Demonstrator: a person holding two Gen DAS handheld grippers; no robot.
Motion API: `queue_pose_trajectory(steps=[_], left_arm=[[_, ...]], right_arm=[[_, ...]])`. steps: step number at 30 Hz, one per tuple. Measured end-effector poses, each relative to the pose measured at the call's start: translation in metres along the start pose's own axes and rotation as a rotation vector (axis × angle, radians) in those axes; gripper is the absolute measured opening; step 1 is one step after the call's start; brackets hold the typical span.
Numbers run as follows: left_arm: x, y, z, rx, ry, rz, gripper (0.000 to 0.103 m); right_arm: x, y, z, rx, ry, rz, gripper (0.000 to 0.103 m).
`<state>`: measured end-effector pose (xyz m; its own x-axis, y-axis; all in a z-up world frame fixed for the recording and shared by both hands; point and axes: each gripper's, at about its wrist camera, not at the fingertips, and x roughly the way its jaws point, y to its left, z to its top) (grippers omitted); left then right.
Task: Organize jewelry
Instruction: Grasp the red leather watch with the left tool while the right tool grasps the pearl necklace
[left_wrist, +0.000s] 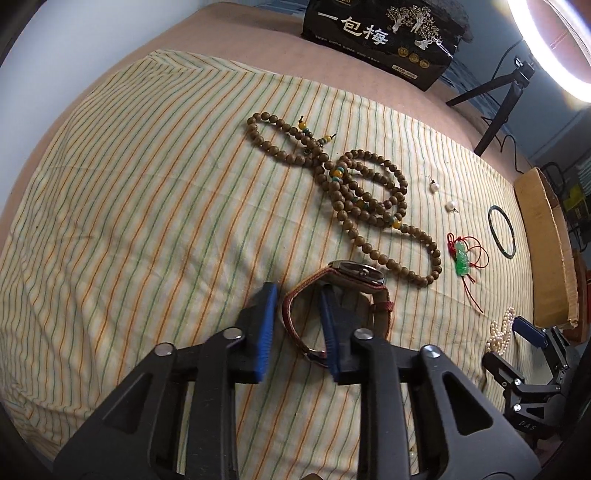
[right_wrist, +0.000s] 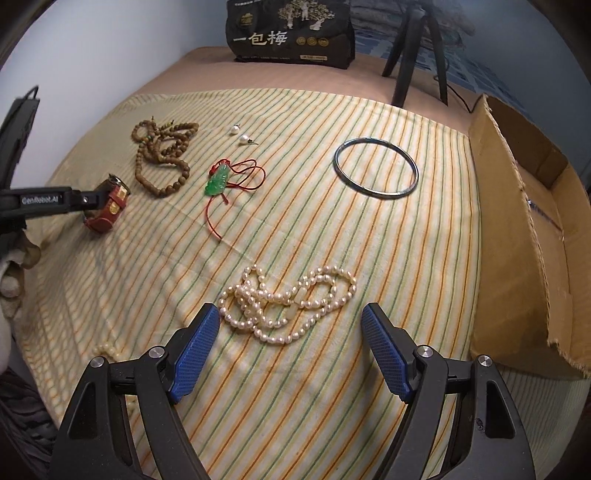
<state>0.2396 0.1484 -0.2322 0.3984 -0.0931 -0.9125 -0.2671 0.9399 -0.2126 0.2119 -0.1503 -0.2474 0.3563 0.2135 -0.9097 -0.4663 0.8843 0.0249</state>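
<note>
Striped cloth (right_wrist: 332, 229) fills both views, cardboard box (right_wrist: 524, 236) at right edge. Left gripper (left_wrist: 297, 299) straddles the watch (left_wrist: 351, 291) strap at center frame, fingers partly closed; grip unclear. Right gripper (right_wrist: 290, 325) wide open, empty, just below the pearl necklace (right_wrist: 288, 302), lower center.

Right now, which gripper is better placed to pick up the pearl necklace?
The right gripper. Its jaws are open, and the pearl necklace lies just ahead, between its fingertips. The left gripper is busy at the watch, one finger through the strap loop, far from the pearls.
</note>
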Motion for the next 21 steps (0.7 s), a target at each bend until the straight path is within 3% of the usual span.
queue_pose_trajectory(steps=[4, 9, 11, 21], left_arm=[[0.002, 0.0, 0.002, 0.0, -0.005, 0.002, 0.012], [0.0, 0.0, 0.001, 0.005, -0.01, -0.002, 0.009], [-0.002, 0.0, 0.0, 0.001, -0.014, -0.01, 0.009], [-0.028, -0.006, -0.003, 0.014, -0.067, -0.05, 0.009]], right_arm=[[0.003, 0.003, 0.003, -0.03, -0.004, -0.018, 0.075], [0.0, 0.0, 0.006, -0.037, -0.017, -0.01, 0.026], [-0.001, -0.001, 0.007, -0.034, -0.017, 0.004, 0.012], [-0.015, -0.003, 0.006, -0.011, -0.046, 0.047, 0.009]])
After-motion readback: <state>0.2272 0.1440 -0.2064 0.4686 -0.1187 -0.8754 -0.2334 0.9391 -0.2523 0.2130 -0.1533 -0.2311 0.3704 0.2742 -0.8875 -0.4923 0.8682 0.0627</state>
